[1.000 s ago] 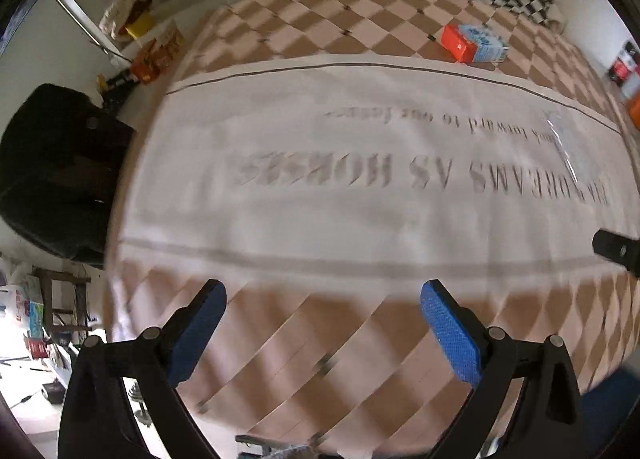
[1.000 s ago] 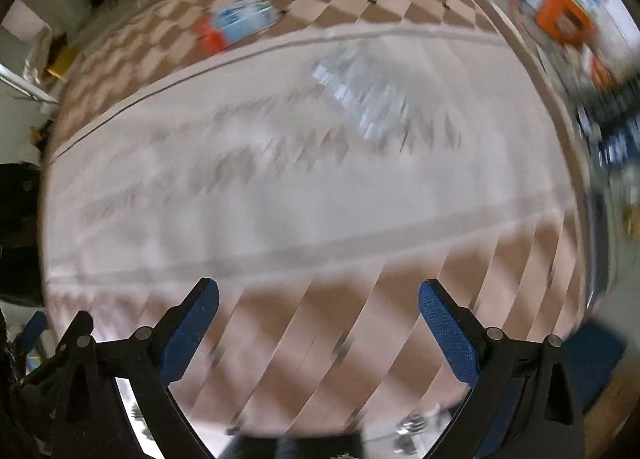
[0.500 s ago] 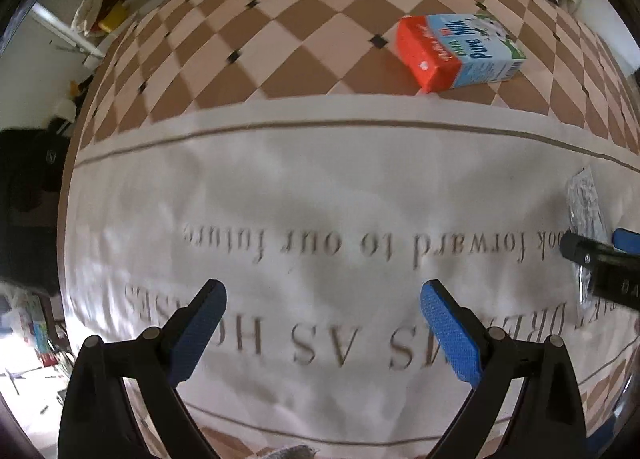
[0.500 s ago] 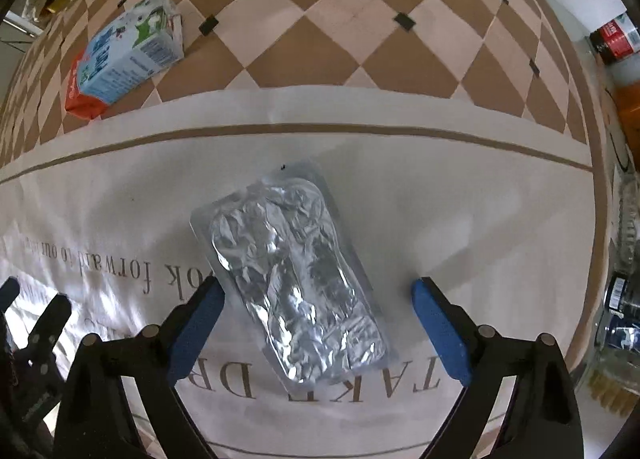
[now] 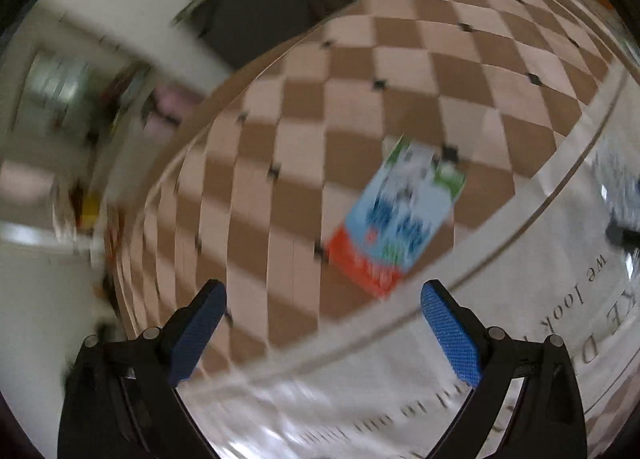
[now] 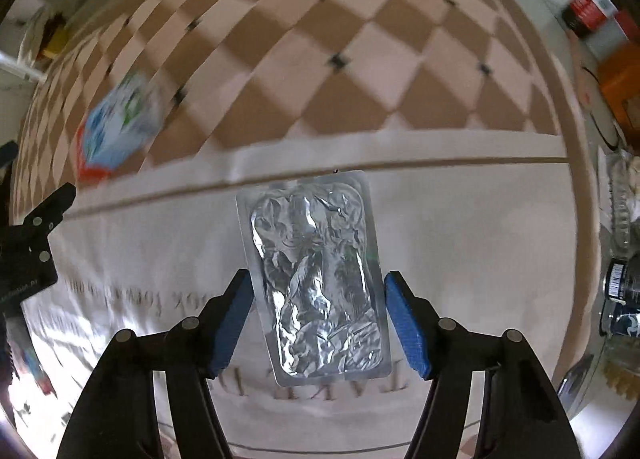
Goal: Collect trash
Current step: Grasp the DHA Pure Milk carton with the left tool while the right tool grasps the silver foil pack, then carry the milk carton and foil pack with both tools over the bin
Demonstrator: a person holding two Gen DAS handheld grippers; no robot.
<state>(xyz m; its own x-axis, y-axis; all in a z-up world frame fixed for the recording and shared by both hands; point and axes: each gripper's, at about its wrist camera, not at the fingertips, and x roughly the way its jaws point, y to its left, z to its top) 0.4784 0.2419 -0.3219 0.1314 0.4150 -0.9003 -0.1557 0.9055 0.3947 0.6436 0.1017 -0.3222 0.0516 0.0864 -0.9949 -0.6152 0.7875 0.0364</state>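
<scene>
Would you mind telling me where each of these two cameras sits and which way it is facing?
Left wrist: on the left claw, looking forward and down at the milk carton on the checkered tablecloth; its open blue fingers show.
Right wrist: on the right claw, looking down at the foil packet lying between its open fingers; the left claw's black frame shows at the left edge.
Shared: the milk carton, the checkered tablecloth and the white lettered cloth.
</scene>
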